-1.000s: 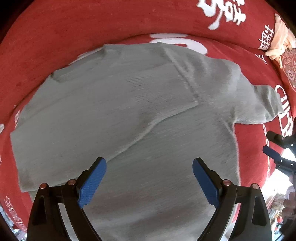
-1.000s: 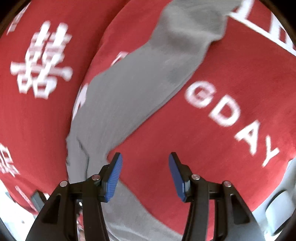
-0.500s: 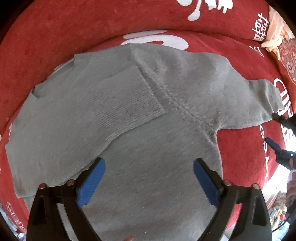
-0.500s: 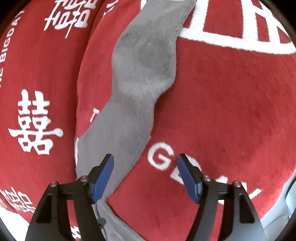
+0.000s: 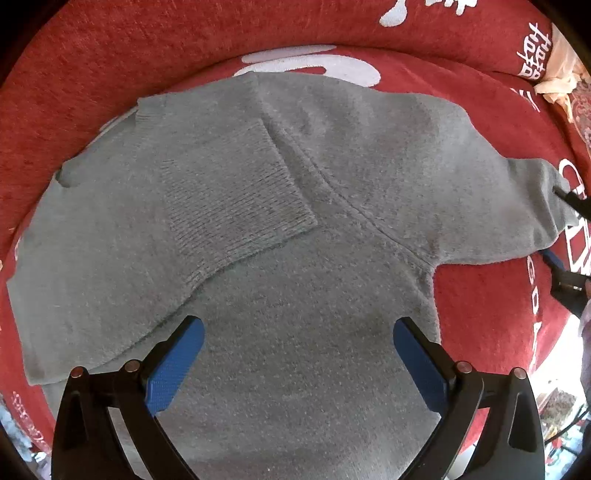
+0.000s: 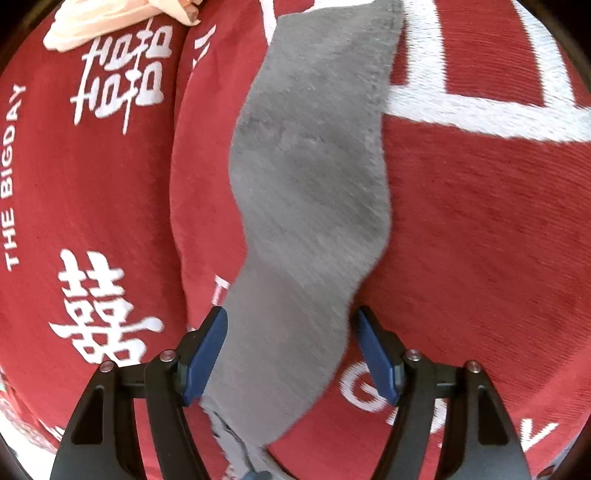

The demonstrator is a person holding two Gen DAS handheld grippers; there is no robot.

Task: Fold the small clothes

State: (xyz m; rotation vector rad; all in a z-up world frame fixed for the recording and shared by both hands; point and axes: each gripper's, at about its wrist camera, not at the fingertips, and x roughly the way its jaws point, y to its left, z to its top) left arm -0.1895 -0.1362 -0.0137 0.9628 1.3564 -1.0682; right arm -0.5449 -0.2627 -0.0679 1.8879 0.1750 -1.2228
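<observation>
Grey fuzzy knitted sweater [image 5: 295,229] is seen spread flat on a red plush cover printed with white characters and letters [image 5: 110,66]. One sleeve, with its ribbed cuff [image 5: 236,195], is folded across the chest; the other sleeve [image 6: 310,177] is stretched out sideways over the cover. The left gripper [image 5: 298,360] is held above the sweater's body, its blue-padded jaws spread wide and nothing clasped between them. The right gripper [image 6: 291,354] is placed astride the outstretched sleeve; its jaws have just been opening, and the sleeve lies between them without being pressed by the pads. A crumpled cream cloth [image 6: 110,22] is seen at the cover's far edge.
</observation>
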